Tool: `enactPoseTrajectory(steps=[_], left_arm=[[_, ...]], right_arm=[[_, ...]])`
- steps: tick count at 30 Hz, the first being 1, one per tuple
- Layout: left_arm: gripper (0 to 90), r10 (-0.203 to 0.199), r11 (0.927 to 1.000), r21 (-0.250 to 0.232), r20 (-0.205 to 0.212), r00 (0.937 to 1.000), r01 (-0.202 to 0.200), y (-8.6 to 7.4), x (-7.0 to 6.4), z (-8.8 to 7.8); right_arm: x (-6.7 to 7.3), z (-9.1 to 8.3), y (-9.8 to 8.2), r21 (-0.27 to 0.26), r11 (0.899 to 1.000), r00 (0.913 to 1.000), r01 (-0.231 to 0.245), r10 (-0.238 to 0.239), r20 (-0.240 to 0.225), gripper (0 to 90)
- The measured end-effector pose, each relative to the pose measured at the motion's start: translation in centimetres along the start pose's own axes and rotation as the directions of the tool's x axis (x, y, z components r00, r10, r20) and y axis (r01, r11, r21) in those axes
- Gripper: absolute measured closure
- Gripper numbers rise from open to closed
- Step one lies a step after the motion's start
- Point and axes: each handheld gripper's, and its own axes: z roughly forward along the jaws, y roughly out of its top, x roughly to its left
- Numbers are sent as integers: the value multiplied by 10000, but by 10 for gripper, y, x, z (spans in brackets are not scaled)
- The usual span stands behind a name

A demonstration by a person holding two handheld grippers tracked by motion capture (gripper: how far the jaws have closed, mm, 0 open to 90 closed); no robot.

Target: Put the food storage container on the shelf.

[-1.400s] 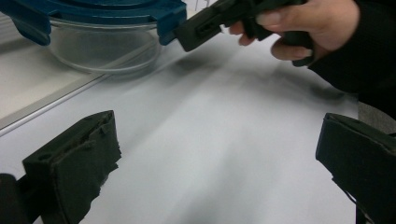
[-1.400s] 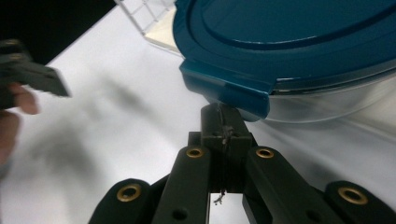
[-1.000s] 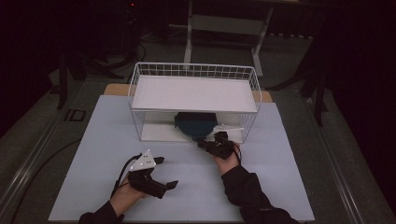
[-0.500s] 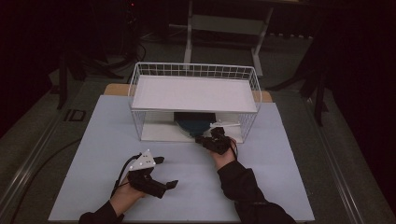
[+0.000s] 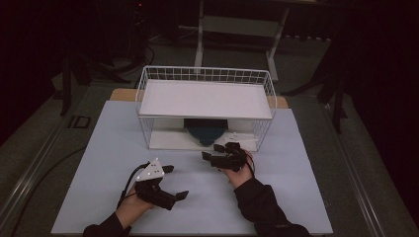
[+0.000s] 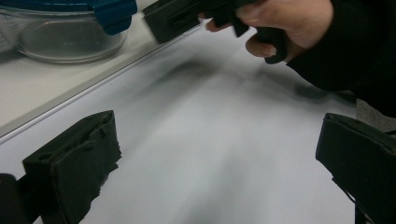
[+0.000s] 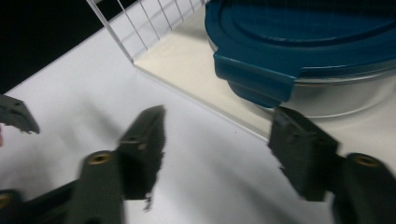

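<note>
A glass container with a blue lid (image 5: 205,131) stands on the lower level of a white wire rack (image 5: 207,74). My right gripper (image 5: 211,152) hovers just in front of the rack's open side, pointing at the container. Its jaws have just been opening and hold nothing. In the right gripper view they (image 7: 224,149) stand wide apart just short of the lid's clip tab (image 7: 254,74). My left gripper (image 5: 177,181) rests open over the mat at the front left. In the left gripper view (image 6: 217,158) nothing lies between its jaws.
The rack's upper shelf (image 5: 205,98) is a flat white board right above the container, leaving low headroom. The rack's base board (image 7: 187,60) ends in an edge in front of the container. A pale mat (image 5: 306,187) covers the table.
The right gripper's jaws have gone from shut to wide open, and the hand has drawn slightly back from the rack. The left gripper has stayed put.
</note>
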Motion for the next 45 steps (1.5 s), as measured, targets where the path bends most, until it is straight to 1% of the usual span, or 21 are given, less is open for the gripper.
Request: enactPoseTrajectory(steps=[1, 2, 3, 4, 5, 6, 7, 8, 10, 11, 12, 13, 15, 16, 17, 19, 25, 26, 33, 41, 45], left_arm=[[0, -37, 10000, 3, 27, 10000, 37, 0, 0, 0], [0, -37, 10000, 3, 27, 10000, 37, 0, 0, 0], [0, -5, 10000, 47, 53, 10000, 5, -1, -1, 0], [0, -5, 10000, 47, 53, 10000, 5, -1, -1, 0], [0, 95, 9999, 70, 94, 9999, -96, -1, -2, 0], [0, 95, 9999, 70, 94, 9999, -96, -1, -2, 0], [0, 126, 9999, 116, 98, 9999, -127, 0, -3, 1], [0, 119, 9999, 102, 117, 9999, -120, 0, -3, 1], [0, 167, 9997, 165, 169, 9997, -170, -1, -4, 2], [0, 199, 9996, 206, 164, 9997, -202, -1, -4, 2], [0, 211, 9996, 190, 190, 9996, -214, -1, -5, 2], [0, 197, 9996, 196, 217, 9996, -201, -1, -5, 2], [0, 220, 9996, 160, 195, 9996, -223, -1, -6, 1], [0, 220, 9996, 160, 195, 9996, -223, -1, -6, 1], [0, 238, 9996, 148, 197, 9995, -241, -1, -6, 1], [0, 227, 9996, 150, 171, 9996, -229, -1, -6, 0], [0, 224, 9997, 134, 201, 9995, -227, -1, -6, 0], [0, 213, 9997, 121, 210, 9996, -216, -1, -6, 0], [0, 234, 9997, 114, 200, 9995, -236, -1, -6, 0], [0, 241, 9997, 98, 209, 9995, -243, -1, -7, 1], [0, 274, 9996, 99, 210, 9994, -276, -1, -7, 1]], right_arm=[[1, -7, -2, -55, 10000, 9997, 61, -63, -229, 217], [2, -11, -4, -132, 9999, 9999, 78, -80, -143, 216], [2, -15, -5, -116, 9999, 9997, 30, -33, -235, 200], [2, -15, -5, -116, 9999, 9997, 30, -33, -235, 200], [5, -23, -9, -146, 9999, 9997, 62, -65, -234, 192], [7, -26, -11, -135, 9998, 9997, 147, -149, -167, 192], [7, -26, -11, -135, 9998, 9997, 147, -149, -167, 192], [8, -30, -13, -143, 9997, 9996, 188, -190, -186, 192], [10, -37, -17, -221, 9995, 9997, 214, -215, -70, 193], [12, -45, -19, -318, 9991, 9995, 297, -299, -59, 192], [12, -45, -19, -318, 9991, 9995, 297, -299, -59, 192], [12, -52, -21, -474, 9980, 9991, 425, -423, 66, 193], [12, -59, -24, -551, 9979, 9994, 352, -350, 46, 193], [12, -59, -24, -551, 9979, 9994, 352, -350, 46, 193], [12, -65, -27, -641, 9972, 9992, 386, -381, 94, 194], [12, -70, -31, -587, 9969, 9985, 518, -508, 183, 194], [11, -78, -42, -439, 9977, 9987, 509, -505, 95, 194], [10, -82, -45, -414, 9978, 9987, 508, -508, 23, 194], [5, -94, -56, -378, 9978, 9985, 547, -544, 95, 194], [-2, -96, -62, -256, 9984, 9982, 512, -503, 323, 194], [-3, -94, -63, -197, 9986, 9984, 487, -481, 298, 194]])
